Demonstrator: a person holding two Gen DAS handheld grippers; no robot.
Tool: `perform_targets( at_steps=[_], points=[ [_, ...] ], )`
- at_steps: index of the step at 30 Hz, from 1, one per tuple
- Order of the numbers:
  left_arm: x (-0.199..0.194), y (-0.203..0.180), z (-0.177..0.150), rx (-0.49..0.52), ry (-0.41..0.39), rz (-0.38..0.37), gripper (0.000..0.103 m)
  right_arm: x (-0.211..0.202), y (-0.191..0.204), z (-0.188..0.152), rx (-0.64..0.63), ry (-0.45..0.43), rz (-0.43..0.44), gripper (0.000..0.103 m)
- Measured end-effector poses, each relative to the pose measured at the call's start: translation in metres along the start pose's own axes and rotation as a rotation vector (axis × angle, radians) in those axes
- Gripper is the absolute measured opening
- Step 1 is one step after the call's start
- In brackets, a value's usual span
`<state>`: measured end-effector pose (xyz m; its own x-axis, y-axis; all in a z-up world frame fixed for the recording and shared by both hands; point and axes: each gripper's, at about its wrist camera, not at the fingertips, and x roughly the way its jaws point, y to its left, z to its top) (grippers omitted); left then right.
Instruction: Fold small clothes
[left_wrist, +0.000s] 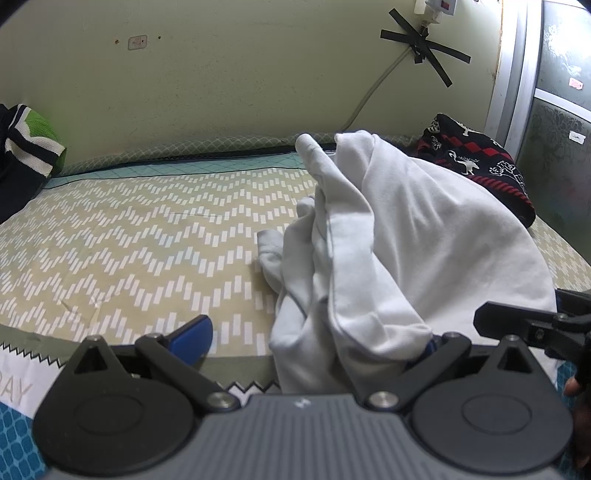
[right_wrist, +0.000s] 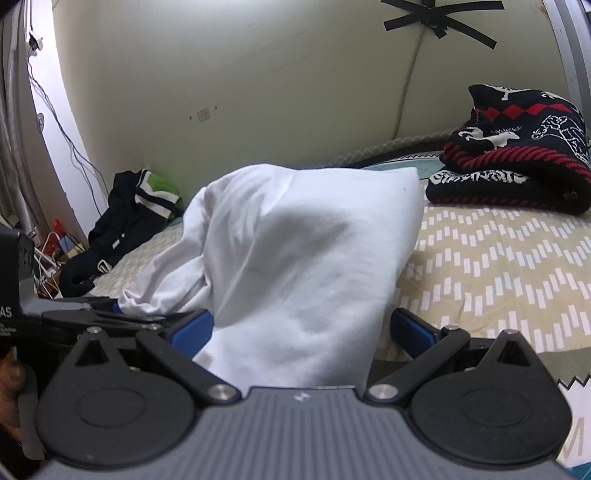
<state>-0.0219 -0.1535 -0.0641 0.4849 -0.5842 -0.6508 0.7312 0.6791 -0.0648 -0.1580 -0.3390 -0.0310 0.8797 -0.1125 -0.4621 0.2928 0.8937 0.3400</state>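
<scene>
White garment (left_wrist: 388, 236) bunched up mid-bed on zigzag bedsheet (left_wrist: 129, 236), draped over both tools. L gripper (left_wrist: 314, 332): jaws wide apart, cloth lying across the gap and over its right finger, no pinch. R gripper (right_wrist: 301, 325): jaws spread too, cloth heaped between the blue pads (right_wrist: 410, 328), not clamped. Patterned sweater (right_wrist: 517, 147) far right by wall; dark striped garment (right_wrist: 129, 218) far left.

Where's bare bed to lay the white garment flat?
Open zigzag sheet between the green-striped dark garment at the left and the white garment. A smaller bare patch lies in front of the red-patterned sweater. It is crowded near both grippers, under the bunched cloth.
</scene>
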Motion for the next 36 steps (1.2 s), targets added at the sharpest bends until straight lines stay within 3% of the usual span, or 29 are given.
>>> perform_targets(
  at_steps=[36],
  points=[
    [0.0025,0.0051,-0.0013,0.021,0.004,-0.006,0.103,0.0000,-0.0017,0.0004,-0.004,0.003,0.003,0.097]
  ],
)
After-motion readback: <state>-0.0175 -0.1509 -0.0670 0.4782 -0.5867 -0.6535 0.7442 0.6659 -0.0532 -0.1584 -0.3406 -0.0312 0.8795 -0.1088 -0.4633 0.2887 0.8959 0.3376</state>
